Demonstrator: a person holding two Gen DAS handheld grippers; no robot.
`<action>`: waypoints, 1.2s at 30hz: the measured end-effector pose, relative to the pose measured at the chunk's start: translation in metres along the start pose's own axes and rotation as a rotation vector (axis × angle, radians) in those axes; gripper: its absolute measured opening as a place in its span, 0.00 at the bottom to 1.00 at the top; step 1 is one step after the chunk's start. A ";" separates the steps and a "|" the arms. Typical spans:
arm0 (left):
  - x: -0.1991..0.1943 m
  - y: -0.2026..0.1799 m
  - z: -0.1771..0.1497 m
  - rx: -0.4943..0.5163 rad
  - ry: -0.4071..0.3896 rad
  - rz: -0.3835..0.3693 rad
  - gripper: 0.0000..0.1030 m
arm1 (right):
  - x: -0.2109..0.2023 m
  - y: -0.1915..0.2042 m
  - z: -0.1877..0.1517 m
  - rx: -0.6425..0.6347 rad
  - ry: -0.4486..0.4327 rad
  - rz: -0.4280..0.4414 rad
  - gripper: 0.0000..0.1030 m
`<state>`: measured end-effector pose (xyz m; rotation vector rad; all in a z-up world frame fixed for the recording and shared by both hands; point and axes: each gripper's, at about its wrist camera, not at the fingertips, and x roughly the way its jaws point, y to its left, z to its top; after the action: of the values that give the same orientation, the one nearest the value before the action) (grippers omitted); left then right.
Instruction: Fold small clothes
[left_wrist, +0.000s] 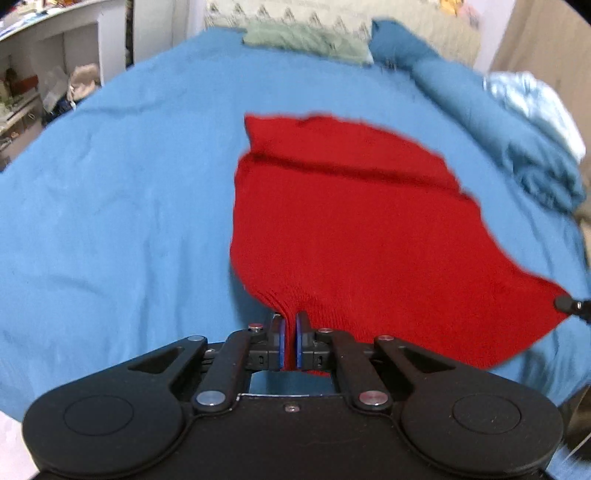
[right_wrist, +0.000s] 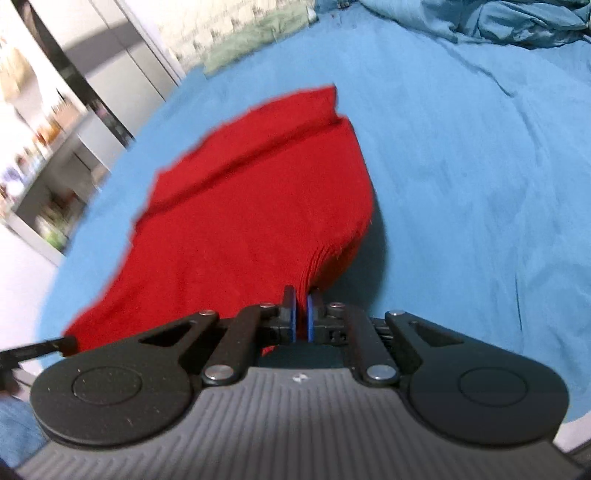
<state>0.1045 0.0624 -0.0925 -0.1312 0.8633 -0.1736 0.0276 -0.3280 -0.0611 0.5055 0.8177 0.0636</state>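
Left hand-held gripper (left_wrist: 290, 325): black linkage arms, blue pads, pinched together on the ribbed hem corner of a red knit (left_wrist: 343, 221). Right hand-held gripper (right_wrist: 302, 308): same build, clamped on the other hem corner, layered edges bunched at the pads. Knit is soft, fine-ribbed, raised at the near edge, far part lying on the bed (left_wrist: 110, 206) with a crosswise fold ridge. Bed sheet blue, lightly wrinkled. Green pillow (left_wrist: 306, 38) blurred. Shelf (right_wrist: 40, 173) contents smeared, unreadable. Knit's underside hidden.
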 end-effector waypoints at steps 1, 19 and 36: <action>-0.003 -0.001 0.008 -0.014 -0.022 -0.007 0.05 | -0.006 0.002 0.009 0.000 -0.014 0.017 0.20; 0.149 0.007 0.252 -0.172 -0.262 0.027 0.05 | 0.114 0.051 0.272 -0.008 -0.269 0.104 0.19; 0.304 0.038 0.288 -0.298 -0.217 0.053 0.05 | 0.322 0.004 0.314 -0.039 -0.259 -0.023 0.18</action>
<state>0.5221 0.0507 -0.1397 -0.3978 0.6711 0.0206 0.4738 -0.3737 -0.0991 0.4565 0.5675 -0.0069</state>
